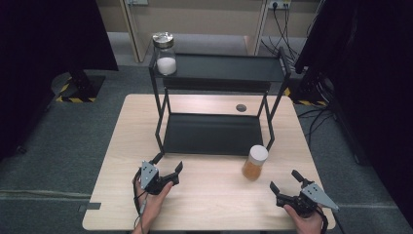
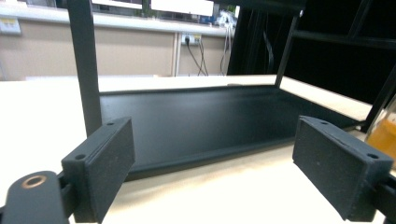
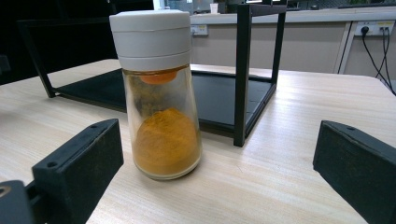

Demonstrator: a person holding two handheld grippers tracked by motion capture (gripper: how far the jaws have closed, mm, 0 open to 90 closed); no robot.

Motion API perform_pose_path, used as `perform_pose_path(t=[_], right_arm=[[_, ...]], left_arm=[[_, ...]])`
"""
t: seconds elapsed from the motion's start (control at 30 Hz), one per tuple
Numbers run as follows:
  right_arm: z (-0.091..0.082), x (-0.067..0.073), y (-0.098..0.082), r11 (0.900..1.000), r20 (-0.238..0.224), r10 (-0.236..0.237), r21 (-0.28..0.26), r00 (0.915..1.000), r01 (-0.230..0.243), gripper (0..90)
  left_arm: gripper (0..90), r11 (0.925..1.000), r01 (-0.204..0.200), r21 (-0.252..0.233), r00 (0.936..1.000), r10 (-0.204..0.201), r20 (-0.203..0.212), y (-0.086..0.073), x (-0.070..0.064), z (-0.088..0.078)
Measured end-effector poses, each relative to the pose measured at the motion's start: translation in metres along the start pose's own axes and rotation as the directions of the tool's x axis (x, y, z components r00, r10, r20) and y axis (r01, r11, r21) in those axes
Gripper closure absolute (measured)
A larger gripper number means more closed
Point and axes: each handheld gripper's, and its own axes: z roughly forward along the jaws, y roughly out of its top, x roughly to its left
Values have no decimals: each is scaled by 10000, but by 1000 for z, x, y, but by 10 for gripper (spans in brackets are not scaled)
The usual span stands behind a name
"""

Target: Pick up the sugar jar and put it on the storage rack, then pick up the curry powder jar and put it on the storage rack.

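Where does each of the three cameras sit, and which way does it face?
High view: above the table's near side, looking forward and down on the rack; forearms, left gripper and right gripper show.
Left gripper view: low behind its open jaws, facing the rack's lower shelf.
Right gripper view: low behind its open jaws, facing the orange spice jar.
Shared: all three show the jar and rack.

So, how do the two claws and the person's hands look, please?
Both claws are black, each with two flat, block-like jaws whose ends have small screw holes. The left claw and the right claw each carry a grey three-cornered plate on top, and a dark cable trails from each one. The left hand and the right hand are bare: no gloves, no sleeves in view.
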Motion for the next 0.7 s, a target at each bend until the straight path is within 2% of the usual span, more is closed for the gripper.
perform_pose_path(t=[0.13, 0.37, 0.5, 0.6, 0.7], right_arm=[[0, 0, 0, 10000, -15, -54, 24, 10000, 54, 18], [1, 1, 1, 9998, -17, -168, 79, 9999, 168, 18], [2, 3, 2, 9996, 9, -245, 130, 9997, 245, 23], [4, 5, 5, 9993, -200, -354, 139, 9992, 357, 26], [7, 7, 9, 9992, -484, -395, -3, 9980, 395, 30]], left_arm=[[138, 9999, -144, 54, 9998, 143, 137, 1, 0, 1], [131, 9998, 185, -52, 9997, -184, 170, -1, 2, 1], [130, 9997, 227, -65, 9995, -225, 209, -1, 4, 0], [129, 9999, 103, -55, 9997, -101, 240, -1, 2, 1], [129, 9998, 184, 21, 9992, -185, 344, 0, 3, 4]])
